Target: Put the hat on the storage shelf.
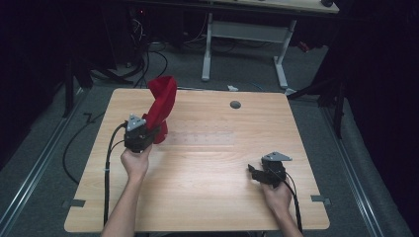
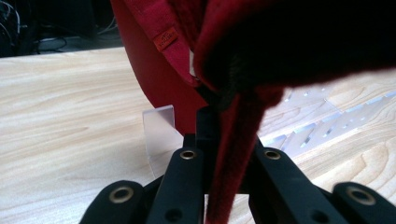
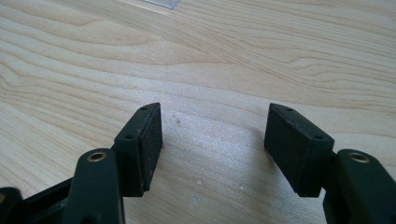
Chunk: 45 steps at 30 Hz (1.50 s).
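High view: left tool [image 1: 148, 129] pinching red cloth [image 1: 161, 101], lifted above worktop [image 1: 207, 192] left-centre; likely lift step, next a careful set-down or spread | Left gripper view: jaws pressed on cloth fold, orange label [image 2: 166, 38] visible | Right gripper view: right tool [image 3: 214, 140] spread, empty, over bare wood

Red cloth [image 1: 161, 101] with an orange label [image 2: 166, 38] — pale wood-grain table [image 1: 207, 187], black hand-held gripper [image 3: 212, 140].
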{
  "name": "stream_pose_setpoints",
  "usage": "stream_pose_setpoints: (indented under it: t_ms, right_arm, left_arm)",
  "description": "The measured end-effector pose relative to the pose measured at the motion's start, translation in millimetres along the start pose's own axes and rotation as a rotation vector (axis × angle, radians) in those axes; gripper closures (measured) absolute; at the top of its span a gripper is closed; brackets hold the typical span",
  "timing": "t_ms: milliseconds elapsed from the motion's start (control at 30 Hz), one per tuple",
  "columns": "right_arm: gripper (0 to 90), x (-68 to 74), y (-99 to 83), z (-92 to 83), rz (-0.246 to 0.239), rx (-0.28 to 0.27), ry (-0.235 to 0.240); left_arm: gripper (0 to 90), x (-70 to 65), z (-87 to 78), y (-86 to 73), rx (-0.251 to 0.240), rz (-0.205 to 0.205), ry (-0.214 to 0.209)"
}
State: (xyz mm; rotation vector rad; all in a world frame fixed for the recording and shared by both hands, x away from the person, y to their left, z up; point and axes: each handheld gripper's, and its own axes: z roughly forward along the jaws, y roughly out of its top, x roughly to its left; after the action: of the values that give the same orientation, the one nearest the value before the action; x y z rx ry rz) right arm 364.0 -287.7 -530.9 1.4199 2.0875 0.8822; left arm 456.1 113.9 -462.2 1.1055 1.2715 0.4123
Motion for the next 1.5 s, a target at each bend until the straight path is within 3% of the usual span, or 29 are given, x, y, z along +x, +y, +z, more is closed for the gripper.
stream_pose_setpoints:
  t_ms: [100,267,533,700,933,1067,1167,1300,1400,1500]
  right_arm:
    - [37.3,0.0,0.0,0.0,-0.002,0.000,0.001]
    - [37.3,0.0,0.0,0.0,-0.002,0.000,0.001]
    - [37.0,0.1,0.0,0.0,-0.001,0.001,0.002]
    - [37.0,0.2,0.0,0.0,-0.003,0.001,0.004]
    - [37.0,0.3,0.1,0.0,-0.002,0.001,0.004]
    - [37.0,0.4,0.1,0.0,-0.002,0.001,0.004]
    - [37.0,0.4,0.1,0.1,-0.002,0.001,0.003]
    - [37.0,0.5,0.2,0.1,-0.001,0.001,0.004]
    - [37.0,0.5,0.2,0.1,-0.002,0.001,0.004]
    - [37.0,0.4,0.1,0.0,-0.003,0.002,0.003]
  left_arm:
    - [85.1,1.1,-1.8,-3.1,0.003,0.007,-0.005]
    - [84.8,6.6,-5.2,-5.8,0.004,-0.026,-0.003]
    - [82.7,6.3,-8.7,-9.2,0.061,-0.003,0.032]
    - [74.8,5.2,-12.8,-7.7,0.058,-0.003,0.028]
    - [53.0,5.1,-21.0,-7.4,0.062,-0.010,0.016]
    - [46.6,6.9,-26.9,-5.8,0.062,-0.003,0.033]
    - [44.2,8.2,-32.0,-4.1,0.064,-0.014,0.032]
    - [42.1,4.8,-38.7,-3.7,0.075,0.016,0.032]
    - [41.1,2.6,-43.6,-1.7,0.086,0.011,0.026]
    - [41.0,1.2,-46.0,-2.0,0.091,0.028,0.045]
